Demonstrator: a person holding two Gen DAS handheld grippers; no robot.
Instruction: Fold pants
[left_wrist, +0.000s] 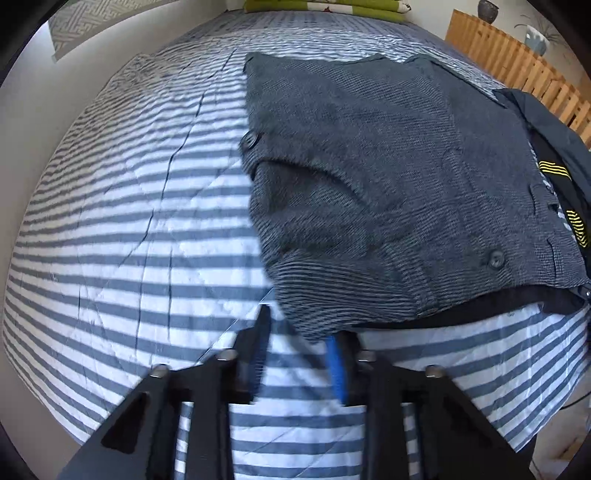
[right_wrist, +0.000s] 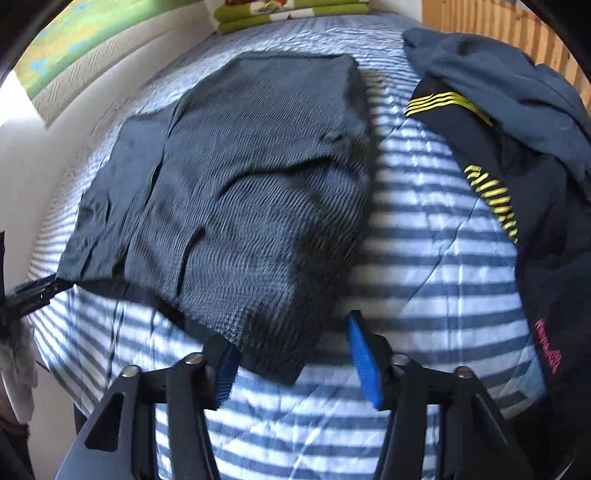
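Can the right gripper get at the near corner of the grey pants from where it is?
Probably yes. The right gripper already has the near corner of the grey pants between its open fingers, and only the striped bedcover lies below; the dark garment sits off to the side.

left gripper (left_wrist: 299, 354): matte black angular frame, silver screw heads, blue ribbed pads | right gripper (right_wrist: 291, 363): same black frame, silver screws, blue ribbed pads

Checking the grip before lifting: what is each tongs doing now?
Left tongs: closed on pants corner.
Right tongs: open, pants corner between them.
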